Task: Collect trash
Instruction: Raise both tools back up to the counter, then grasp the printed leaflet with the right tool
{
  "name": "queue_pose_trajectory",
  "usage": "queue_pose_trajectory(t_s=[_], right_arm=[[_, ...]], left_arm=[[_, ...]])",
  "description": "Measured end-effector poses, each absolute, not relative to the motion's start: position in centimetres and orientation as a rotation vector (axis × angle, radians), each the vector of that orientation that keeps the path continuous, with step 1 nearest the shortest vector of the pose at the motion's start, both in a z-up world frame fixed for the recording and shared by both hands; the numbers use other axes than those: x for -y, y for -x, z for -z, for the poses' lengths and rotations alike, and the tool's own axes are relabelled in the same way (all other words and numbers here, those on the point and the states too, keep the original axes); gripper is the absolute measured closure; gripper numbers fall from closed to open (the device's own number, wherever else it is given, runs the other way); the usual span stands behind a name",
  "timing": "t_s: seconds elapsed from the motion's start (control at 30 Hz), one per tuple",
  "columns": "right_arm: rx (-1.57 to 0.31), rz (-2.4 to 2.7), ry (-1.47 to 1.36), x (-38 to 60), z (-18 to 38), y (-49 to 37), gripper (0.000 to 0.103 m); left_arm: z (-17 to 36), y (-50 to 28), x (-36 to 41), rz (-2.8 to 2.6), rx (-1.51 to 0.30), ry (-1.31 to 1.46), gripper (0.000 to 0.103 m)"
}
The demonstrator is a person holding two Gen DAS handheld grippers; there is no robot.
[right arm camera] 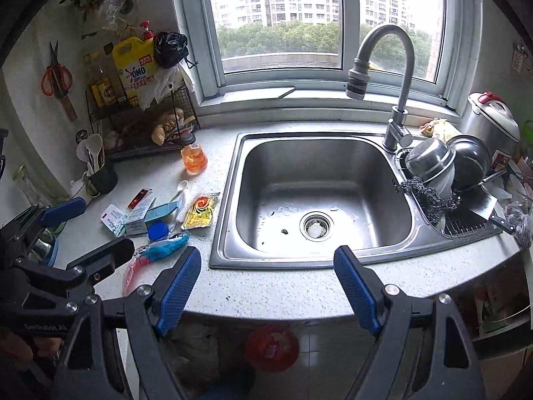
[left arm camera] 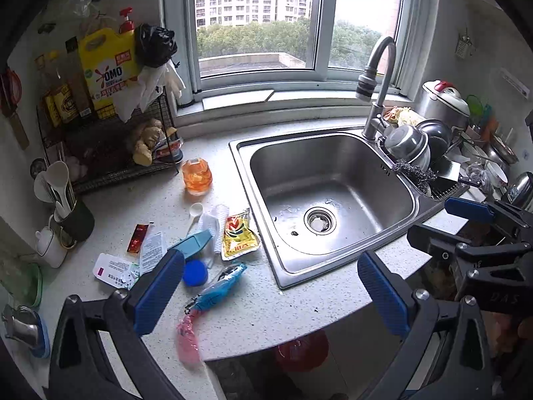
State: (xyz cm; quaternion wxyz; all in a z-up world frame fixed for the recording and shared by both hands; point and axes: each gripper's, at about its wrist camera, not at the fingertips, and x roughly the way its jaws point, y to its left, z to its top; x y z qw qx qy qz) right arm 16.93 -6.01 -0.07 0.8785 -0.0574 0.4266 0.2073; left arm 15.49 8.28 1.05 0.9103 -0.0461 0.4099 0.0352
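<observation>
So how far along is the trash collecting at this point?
Nothing looks collected yet. Both the left gripper and right gripper are open and empty, above the counter's front edge. Still lying left of the sink: the yellow sauce packet, blue wrapper, pink wrapper, blue cap, red sachet and white blister pack.

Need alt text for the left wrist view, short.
Open left tongs hover empty above a speckled counter, with scattered trash to the left of a steel sink: a yellow sauce packet, a blue wrapper, a blue cap and paper scraps. The right tongs show at the right edge, also open.
</observation>
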Motion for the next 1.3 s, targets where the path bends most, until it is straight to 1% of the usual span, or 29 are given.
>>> queue_pose_trajectory(t_s=[0.23,0.4,0.6,0.93,1.17,1.3], right_arm=[[-0.946,-0.530,0.207,-1.5,2.4,-20.6,0.023],[-1.024,-0.624,0.254,-6.9,4.6,-22.6,0.023],[-1.124,-0.738,0.294,-12.8,7.6,-23.7,0.023],[-1.268,-0.891,0.361,-20.3,12.9,-25.1,0.023],[-1.358,-0.888,0.384,-23.4,15.7,-27.3,0.023],[-1.369,-0.860,0.431,-24.4,16.7,-27.9,0.023]], left_arm=[[1.4,-16.7,-17.2,-0.183,-0.914,0.165,0.000],[4.0,-15.5,-23.2,-0.283,-0.969,0.264,0.000],[6.8,-13.4,-28.6,-0.399,-1.024,0.318,0.000],[11.5,-11.9,-33.5,-0.483,-1.085,0.424,0.000],[13.9,-13.7,-35.7,-0.480,-1.109,0.449,0.000],[15.1,-14.7,-36.5,-0.462,-1.124,0.455,0.000]])
